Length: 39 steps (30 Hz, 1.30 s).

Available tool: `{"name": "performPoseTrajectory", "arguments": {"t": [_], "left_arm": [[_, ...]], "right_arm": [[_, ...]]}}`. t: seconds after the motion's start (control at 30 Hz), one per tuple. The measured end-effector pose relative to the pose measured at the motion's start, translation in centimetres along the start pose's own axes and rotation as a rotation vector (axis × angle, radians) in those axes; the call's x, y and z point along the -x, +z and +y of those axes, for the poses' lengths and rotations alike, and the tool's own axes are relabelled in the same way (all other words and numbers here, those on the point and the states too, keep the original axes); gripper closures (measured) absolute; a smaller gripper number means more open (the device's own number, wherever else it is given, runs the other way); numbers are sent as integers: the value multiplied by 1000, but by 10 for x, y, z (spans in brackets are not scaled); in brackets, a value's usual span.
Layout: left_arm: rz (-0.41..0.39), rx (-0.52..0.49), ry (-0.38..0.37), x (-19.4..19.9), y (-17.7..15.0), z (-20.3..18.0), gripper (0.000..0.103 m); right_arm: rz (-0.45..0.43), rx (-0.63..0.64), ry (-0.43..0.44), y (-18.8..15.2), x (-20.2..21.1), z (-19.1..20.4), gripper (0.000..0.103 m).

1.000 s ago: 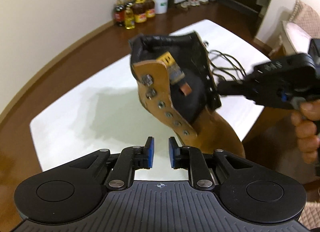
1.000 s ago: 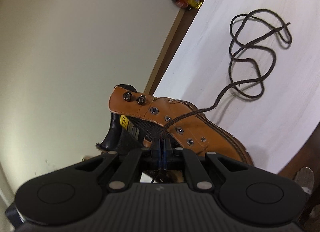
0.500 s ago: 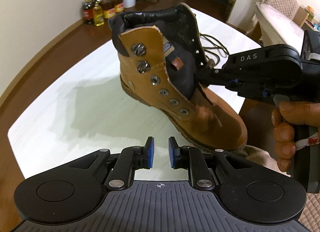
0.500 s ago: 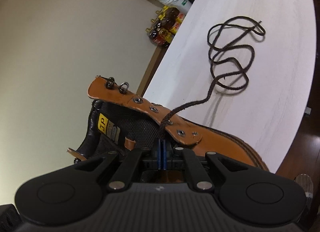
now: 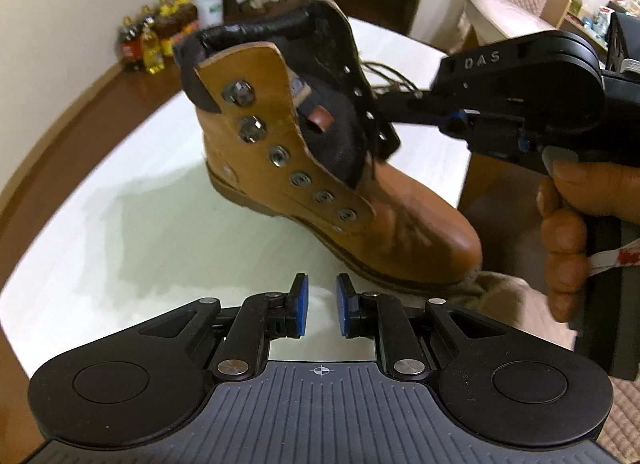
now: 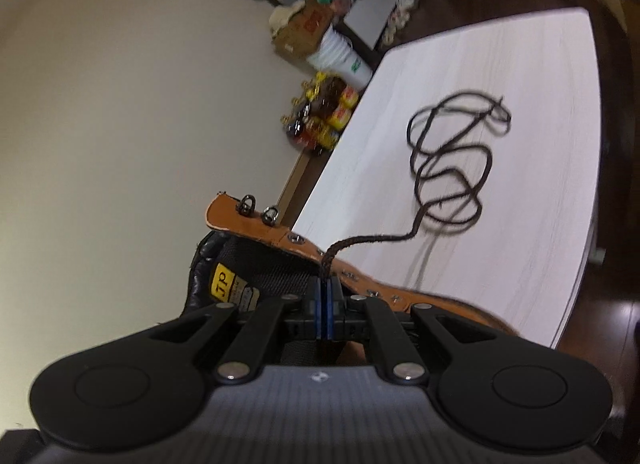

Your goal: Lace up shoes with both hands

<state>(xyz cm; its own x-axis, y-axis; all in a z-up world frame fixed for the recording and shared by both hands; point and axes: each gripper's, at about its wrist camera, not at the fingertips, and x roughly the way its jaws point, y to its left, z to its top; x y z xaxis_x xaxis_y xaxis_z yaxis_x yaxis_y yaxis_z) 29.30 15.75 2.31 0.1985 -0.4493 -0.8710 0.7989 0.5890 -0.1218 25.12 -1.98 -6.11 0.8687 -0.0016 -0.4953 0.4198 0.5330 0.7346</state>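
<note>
My right gripper (image 6: 324,304) clamps the lace (image 6: 448,156) at the boot's (image 5: 360,192) far flap; my left gripper (image 5: 320,304), jaws apart and empty, sits just short of the toe.

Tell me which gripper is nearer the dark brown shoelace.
Right. The right gripper is shut on the dark brown shoelace at the tan leather boot; the left gripper hovers open before the boot's toe, touching nothing.
</note>
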Motion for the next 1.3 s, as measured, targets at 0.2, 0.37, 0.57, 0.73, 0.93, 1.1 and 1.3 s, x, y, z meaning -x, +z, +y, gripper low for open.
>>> {"name": "performPoseTrajectory", "arguments": {"t": [0.2, 0.37, 0.57, 0.73, 0.93, 1.1, 1.3], "left_arm": [[1, -34, -25, 1, -1, 2, 87], [3, -62, -39, 0, -2, 3, 87], [17, -82, -47, -3, -6, 5, 87], [22, -94, -52, -2, -11, 7, 87], [23, -99, -58, -2, -12, 9, 87], [16, -106, -58, -4, -9, 9, 87], [6, -104, -60, -4, -7, 10, 87]], "right_arm": [[-50, -41, -11, -13, 3, -3, 99], [-88, -86, -26, -22, 9, -8, 99], [-131, -179, -48, -32, 9, -18, 99], [-174, -216, -53, -37, 9, -20, 99], [-172, -241, -46, -49, 8, -21, 99], [-155, -277, -35, -54, 7, -24, 99], [-105, -351, -26, -57, 8, -31, 99]]}}
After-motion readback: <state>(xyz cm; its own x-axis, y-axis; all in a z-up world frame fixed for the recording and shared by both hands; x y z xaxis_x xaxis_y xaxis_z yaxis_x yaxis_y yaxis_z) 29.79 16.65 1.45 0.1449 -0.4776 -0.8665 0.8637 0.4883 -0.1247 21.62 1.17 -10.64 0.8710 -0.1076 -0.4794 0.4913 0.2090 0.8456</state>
